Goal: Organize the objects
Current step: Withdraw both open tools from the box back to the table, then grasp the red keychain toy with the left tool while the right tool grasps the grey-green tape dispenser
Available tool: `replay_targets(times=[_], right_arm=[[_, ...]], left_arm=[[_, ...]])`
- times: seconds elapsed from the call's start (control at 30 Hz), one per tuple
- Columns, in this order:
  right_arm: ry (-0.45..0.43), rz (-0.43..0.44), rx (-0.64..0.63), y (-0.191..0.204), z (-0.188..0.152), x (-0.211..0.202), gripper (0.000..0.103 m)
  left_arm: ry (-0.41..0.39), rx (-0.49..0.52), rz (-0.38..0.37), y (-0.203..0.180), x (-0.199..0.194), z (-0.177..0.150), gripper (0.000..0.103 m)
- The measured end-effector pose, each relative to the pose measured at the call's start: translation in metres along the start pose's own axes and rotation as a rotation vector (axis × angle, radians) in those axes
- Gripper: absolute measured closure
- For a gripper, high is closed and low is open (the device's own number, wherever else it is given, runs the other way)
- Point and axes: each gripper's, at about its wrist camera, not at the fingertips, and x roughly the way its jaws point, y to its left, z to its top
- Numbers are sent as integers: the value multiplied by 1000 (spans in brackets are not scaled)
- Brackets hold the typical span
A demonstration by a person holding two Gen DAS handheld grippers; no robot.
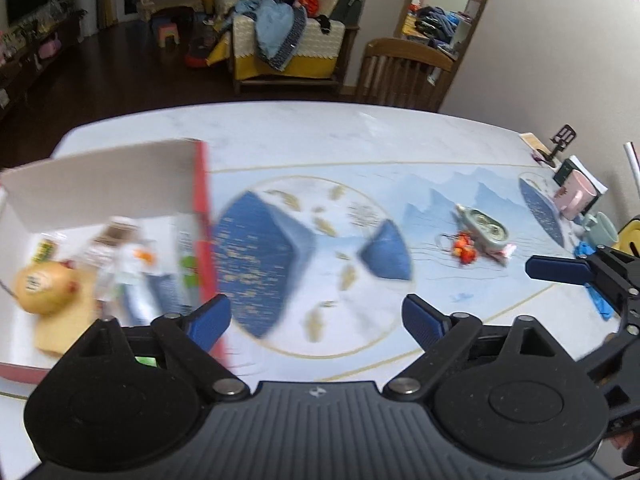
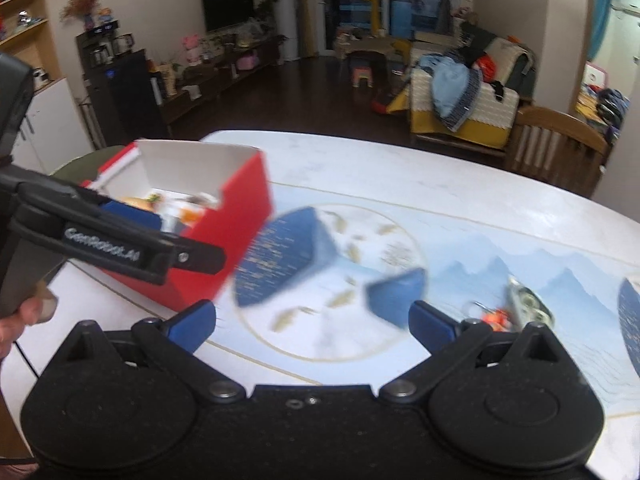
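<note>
A red cardboard box [image 1: 202, 216] with a white inside stands at the table's left; it also shows in the right wrist view [image 2: 236, 216]. In it lie a yellow round fruit [image 1: 44, 286], a clear bottle [image 1: 116, 256] and cartons. My left gripper [image 1: 316, 316] is open and empty, just right of the box. My right gripper [image 2: 312, 324] is open and empty above the mat. A grey-green tin [image 1: 484, 226] with a red keyring [image 1: 464, 248] lies on the mat at the right; the tin also shows in the right wrist view [image 2: 528, 302].
The left gripper [image 2: 120, 236] reaches over the box. A blue patterned mat [image 1: 320, 248] covers the white table. A pink mug [image 1: 576, 196], a green cup [image 1: 600, 228], a book and a phone stand crowd the far right. A wooden chair [image 1: 404, 72] stands behind the table.
</note>
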Motion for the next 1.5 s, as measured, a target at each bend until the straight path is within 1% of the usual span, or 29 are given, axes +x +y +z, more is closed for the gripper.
replay_targets(times=[0.07, 0.27, 0.33, 0.4, 0.57, 0.7, 0.87, 0.97, 1.23, 1.37, 1.5], right_arm=[[4, -21, 19, -20, -6, -2, 0], [25, -75, 82, -80, -23, -2, 0], [35, -110, 90, -100, -27, 0, 0], [51, -136, 98, -118, -30, 5, 0], [92, -159, 116, -157, -32, 20, 1], [114, -170, 127, -180, -29, 31, 2], [136, -177, 128, -199, -24, 49, 3], [146, -177, 143, -206, -22, 60, 3], [193, -152, 165, -221, -18, 91, 7], [215, -145, 154, -223, -16, 105, 11], [232, -133, 139, -224, -15, 117, 18]], left_arm=[[2, 3, -9, -15, 9, -1, 1], [5, 27, -3, -59, 39, -1, 1], [-18, 57, 4, -73, 48, -2, 1], [-40, 111, -8, -89, 56, -2, 1], [15, 165, -70, -119, 84, 4, 1], [48, 204, -21, -142, 110, 10, 1], [60, 227, 2, -158, 140, 11, 1], [78, 223, -4, -163, 157, 13, 1], [85, 204, -34, -176, 191, 20, 1], [83, 215, -40, -182, 203, 23, 1], [71, 253, -42, -189, 211, 21, 2]])
